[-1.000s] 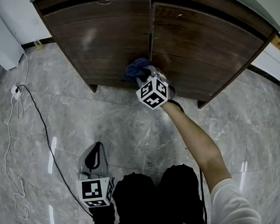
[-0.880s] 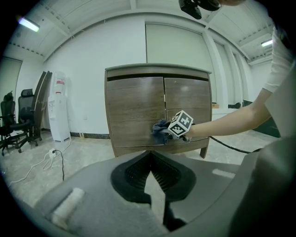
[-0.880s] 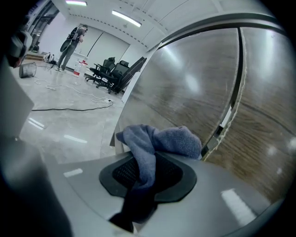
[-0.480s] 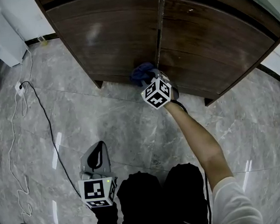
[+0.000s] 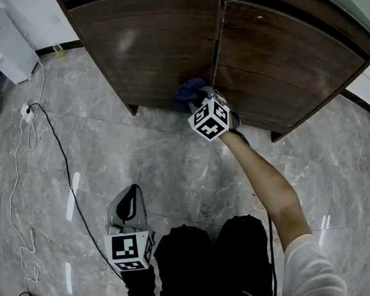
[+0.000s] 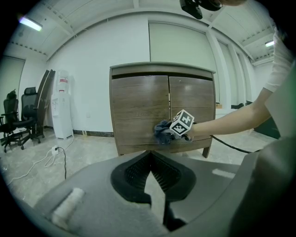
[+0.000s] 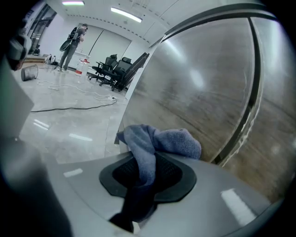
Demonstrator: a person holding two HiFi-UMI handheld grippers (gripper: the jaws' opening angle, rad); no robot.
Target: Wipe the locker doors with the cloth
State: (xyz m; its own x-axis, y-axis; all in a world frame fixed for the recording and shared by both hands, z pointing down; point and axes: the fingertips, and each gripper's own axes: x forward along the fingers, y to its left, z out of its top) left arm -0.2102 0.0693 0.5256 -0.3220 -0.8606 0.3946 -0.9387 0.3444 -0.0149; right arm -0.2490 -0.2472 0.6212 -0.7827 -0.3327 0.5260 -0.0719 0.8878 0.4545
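Two grippers noted: right gripper (image 5: pixel 201 103), arm (image 5: pixel 265 182) outstretched, jaws clamped on the blue cloth (image 5: pixel 188 92) low against the left locker door (image 5: pixel 156 43) beside the centre seam; left gripper (image 5: pixel 127 204), jaws together and empty, low over the marble floor (image 5: pixel 160 159).

The grey left gripper (image 6: pixel 149 159) and right gripper (image 7: pixel 141 169) each bear 1 black-and-white marker cube (image 5: pixel 128 251); sleeve (image 5: pixel 308 272) white, trousers (image 5: pixel 211 261) seemingly black.

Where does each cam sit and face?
Head view: on the head, steeply down at floor, locker doors; shows left tongs, right tongs, forearm, legs.
Left gripper view: on left tongs, low, facing locker doors; jaws shut, empty.
Right gripper view: on right tongs, close to locker doors; jaws clamp cloth.
Shared: head and left gripper views show cloth, right tongs.
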